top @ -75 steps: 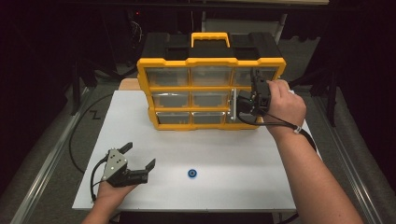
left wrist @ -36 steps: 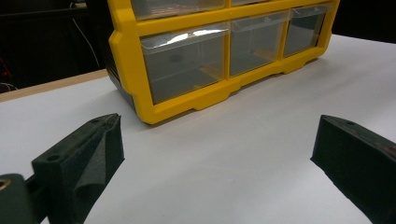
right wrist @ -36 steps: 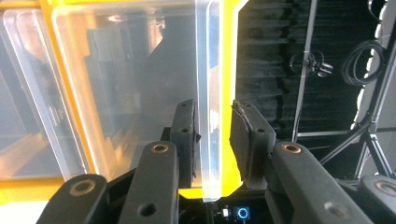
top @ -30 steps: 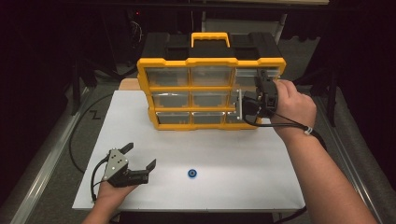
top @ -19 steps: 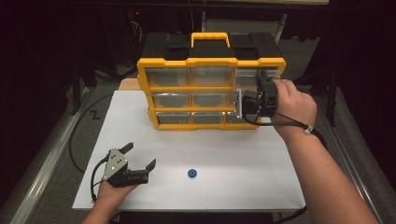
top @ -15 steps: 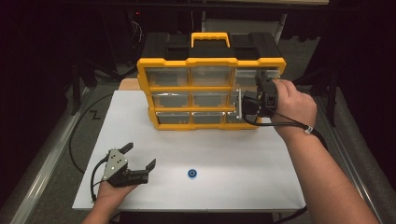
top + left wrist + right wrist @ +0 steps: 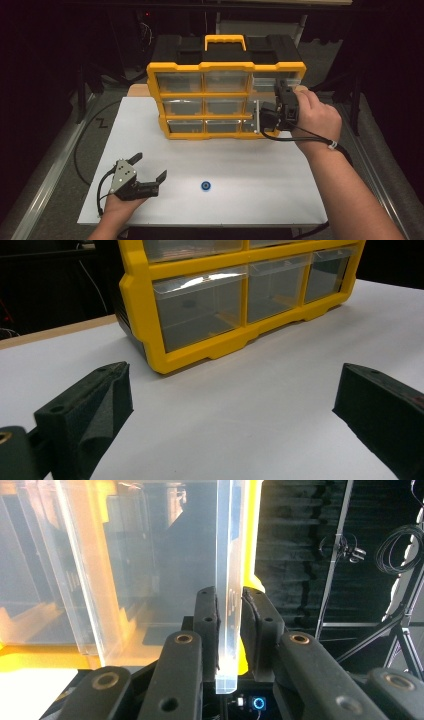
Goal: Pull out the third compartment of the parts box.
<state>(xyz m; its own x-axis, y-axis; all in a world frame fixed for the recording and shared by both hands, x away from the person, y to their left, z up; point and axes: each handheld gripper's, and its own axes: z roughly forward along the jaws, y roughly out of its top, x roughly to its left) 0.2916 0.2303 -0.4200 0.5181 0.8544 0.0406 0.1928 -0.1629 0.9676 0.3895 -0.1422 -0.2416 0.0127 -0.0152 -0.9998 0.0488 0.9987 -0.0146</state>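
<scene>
A yellow organizer [image 7: 225,92] with clear drawers and a black top stands at the back of the white mat. My right gripper [image 7: 265,117] is shut on the front lip of a clear drawer [image 7: 258,116] in the organizer's right column, which seems to be the middle row. This drawer sticks out a little from the frame. In the right gripper view the clear lip [image 7: 227,555] stands upright between the closed pads [image 7: 207,615]. My left gripper [image 7: 150,167] rests open at the front left of the mat, holding nothing. In the left gripper view the organizer [image 7: 145,305] lies ahead of it.
A small blue ring [image 7: 205,186] lies on the white mat [image 7: 260,170] near the front, right of the left gripper. A black cable [image 7: 82,145] loops off the mat's left edge. Dark stands and cables [image 7: 345,545] are behind the table at the right.
The right gripper has drawn the clear drawer a short way out of the organizer toward the person. It has held nearly still for the last second. The left gripper has not moved.
</scene>
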